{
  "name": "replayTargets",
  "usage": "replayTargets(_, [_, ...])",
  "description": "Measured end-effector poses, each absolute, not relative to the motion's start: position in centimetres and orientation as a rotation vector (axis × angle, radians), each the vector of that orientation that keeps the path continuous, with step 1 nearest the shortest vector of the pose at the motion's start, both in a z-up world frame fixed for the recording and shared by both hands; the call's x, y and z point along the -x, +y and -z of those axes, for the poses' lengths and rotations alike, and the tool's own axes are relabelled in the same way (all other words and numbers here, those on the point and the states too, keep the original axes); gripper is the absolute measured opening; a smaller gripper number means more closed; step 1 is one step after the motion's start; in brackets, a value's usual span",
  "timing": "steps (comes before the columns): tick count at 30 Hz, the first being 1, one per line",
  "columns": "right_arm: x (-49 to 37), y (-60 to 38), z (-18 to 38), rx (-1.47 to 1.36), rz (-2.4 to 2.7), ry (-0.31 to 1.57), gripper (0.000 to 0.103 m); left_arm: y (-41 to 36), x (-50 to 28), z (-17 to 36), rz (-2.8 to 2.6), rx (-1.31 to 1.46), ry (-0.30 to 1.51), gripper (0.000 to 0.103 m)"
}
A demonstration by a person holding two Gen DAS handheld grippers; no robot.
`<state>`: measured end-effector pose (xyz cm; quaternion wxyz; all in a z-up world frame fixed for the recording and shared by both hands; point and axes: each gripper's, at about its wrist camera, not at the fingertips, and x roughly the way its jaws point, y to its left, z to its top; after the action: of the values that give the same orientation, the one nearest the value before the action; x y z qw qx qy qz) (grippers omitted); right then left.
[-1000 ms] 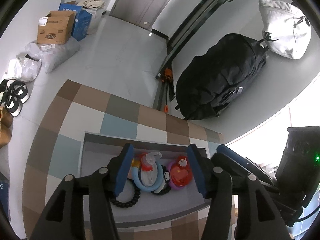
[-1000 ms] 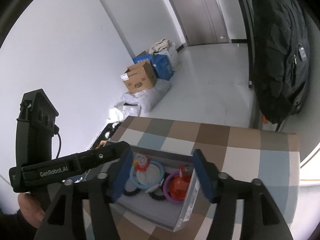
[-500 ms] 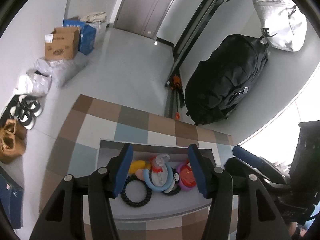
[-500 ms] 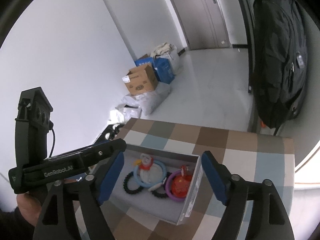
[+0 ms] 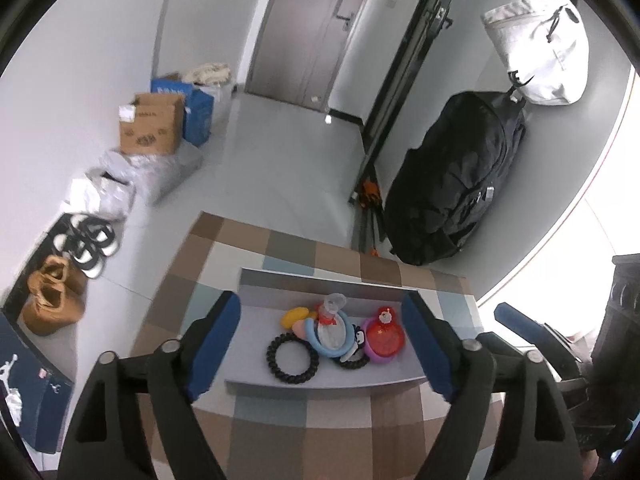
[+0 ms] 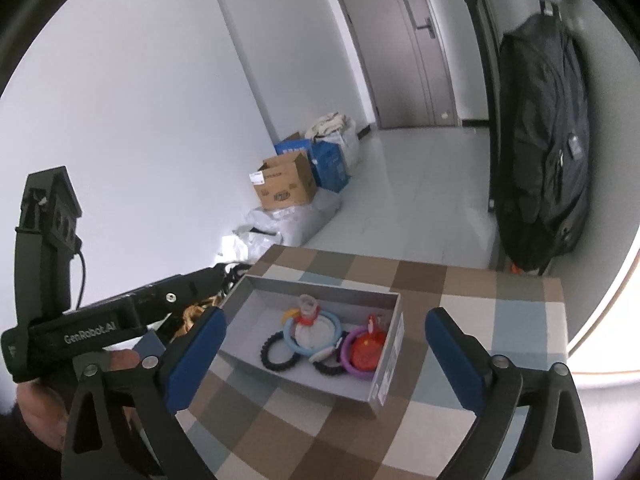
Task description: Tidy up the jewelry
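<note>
A shallow grey box (image 5: 320,380) sits on a table (image 5: 280,412) covered in a checked pattern of brown, cream and pale blue squares. The box lies toward the table's far edge, and all the jewelry is inside it. In the left wrist view the left gripper (image 5: 322,344) hangs above the box, spread wide and holding nothing, its blue-padded fingers (image 5: 216,340) framing the contents.

Inside the box, from left to right in this view: a black beaded bracelet (image 5: 292,358) flat on the floor of the box, a light blue ring (image 5: 330,332) overlapping it with a clear piece trimmed in red resting across it, a yellow piece (image 5: 295,315) just behind, and a purple ring (image 5: 382,342) holding a red disc with a small Santa figure. A second dark bracelet lies partly hidden beneath the blue and purple rings.

The right wrist view looks at the same box (image 6: 384,380) from its right end — the right gripper (image 6: 324,356) is likewise spread wide and empty above the table. This view alone shows the left gripper's black body (image 6: 120,320) with a hand (image 6: 40,408) holding it, and a white label on the box's end wall. Only the left wrist view shows shoes (image 5: 86,242) on the floor and a white bag (image 5: 536,48) hanging above a black backpack (image 5: 452,184).
</note>
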<state>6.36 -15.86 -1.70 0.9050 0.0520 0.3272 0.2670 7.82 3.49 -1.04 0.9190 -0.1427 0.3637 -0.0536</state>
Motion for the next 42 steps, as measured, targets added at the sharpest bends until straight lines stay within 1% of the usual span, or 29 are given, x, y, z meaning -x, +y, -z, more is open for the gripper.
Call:
replayTargets(9, [-2.5, -16.9, 0.1, -0.084, -0.547, 0.576, 0.103, 3.9, -5.1, 0.0, 0.075, 0.255, 0.698, 0.084])
replayTargets(13, [-0.5, -17.7, 0.3, -0.085, -0.542, 0.538, 0.103, 3.9, -4.2, 0.1, 0.057, 0.24, 0.687, 0.084])
replayTargets(19, [1.3, -17.6, 0.4, -0.045, -0.533, 0.513, 0.103, 3.5, -1.4, 0.2, 0.03, 0.203, 0.6, 0.084])
replayTargets(26, [2.4, -18.8, 2.1, -0.081, -0.492, 0.532, 0.103, 3.0, -0.1, 1.9, -0.006, 0.153, 0.581, 0.084])
replayTargets(33, [2.2, -18.5, 3.4, -0.063, -0.476, 0.546, 0.103, 3.0, -0.7, 3.0, -0.039, 0.155, 0.613, 0.084])
replayTargets(42, [2.3, -18.7, 3.5, -0.075, -0.482, 0.551, 0.103, 3.3, -0.7, 3.1, -0.06, 0.175, 0.624, 0.084])
